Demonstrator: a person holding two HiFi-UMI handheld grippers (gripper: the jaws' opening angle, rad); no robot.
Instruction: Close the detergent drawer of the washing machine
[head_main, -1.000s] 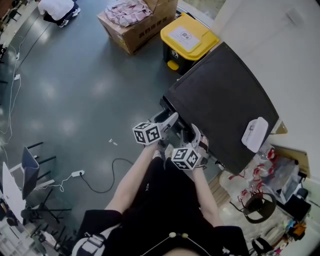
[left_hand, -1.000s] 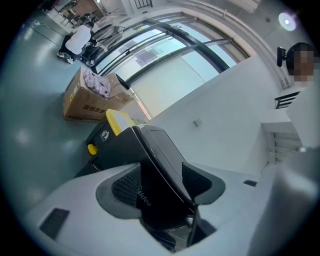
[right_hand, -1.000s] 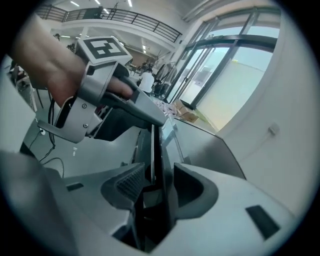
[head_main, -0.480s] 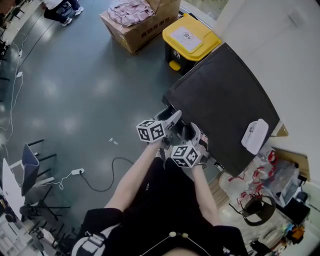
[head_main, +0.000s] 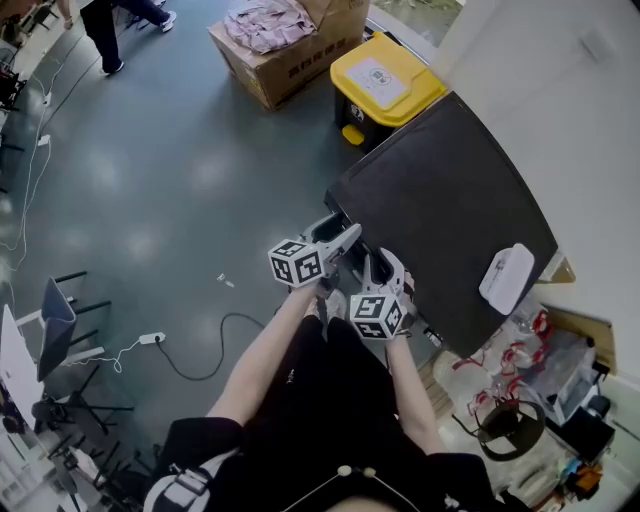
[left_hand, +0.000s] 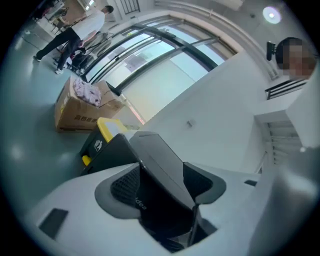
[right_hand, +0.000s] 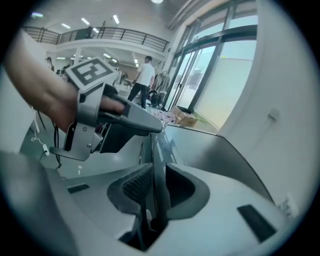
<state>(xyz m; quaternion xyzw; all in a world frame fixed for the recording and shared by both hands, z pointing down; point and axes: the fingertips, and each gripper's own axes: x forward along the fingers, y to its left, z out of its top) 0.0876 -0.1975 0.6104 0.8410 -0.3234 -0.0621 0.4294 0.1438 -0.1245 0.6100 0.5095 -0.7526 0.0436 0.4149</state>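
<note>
**A:** Surroundings? Anything in the way?
**B:** The washing machine (head_main: 440, 190) stands by the white wall (head_main: 560, 100). A yellow-lidded bin (head_main: 385, 80) sits just beside its far side. Next to that is a cardboard box (head_main: 285, 45) of pale packets. There are bags and bottles (head_main: 515, 355) on its near side. On the floor, well apart, are a power strip (head_main: 152, 345) with cable and a chair (head_main: 55, 325). The only crowding is the two grippers, side by side at the front top corner.

**A:** Drawer?
**B:** The detergent drawer (left_hand: 162, 167) is at that corner, pulled out a little as far as the right gripper view shows. In the head view the grippers cover it.

**A:** Jaws?
**B:** On the left gripper (head_main: 340, 230) the jaws are wide apart and have just been opening. The dark drawer front stands between them, clear of the left pad. On the right gripper (head_main: 383, 262) the jaws have just been closing and are now pinched on the drawer's thin edge.

**A:** View differences?
**B:** Only the head view shows the white flat case (head_main: 507, 278) on the machine's top and the floor items. The right gripper view shows the left gripper with the hand (right_hand: 55, 100) on it, plus a balcony rail (right_hand: 100, 34). Each gripper view has one distant person in a white shirt (right_hand: 146, 74).

**A:** Counts?
**B:** Two grippers. One each of machine, drawer, bin, box and case.
</note>
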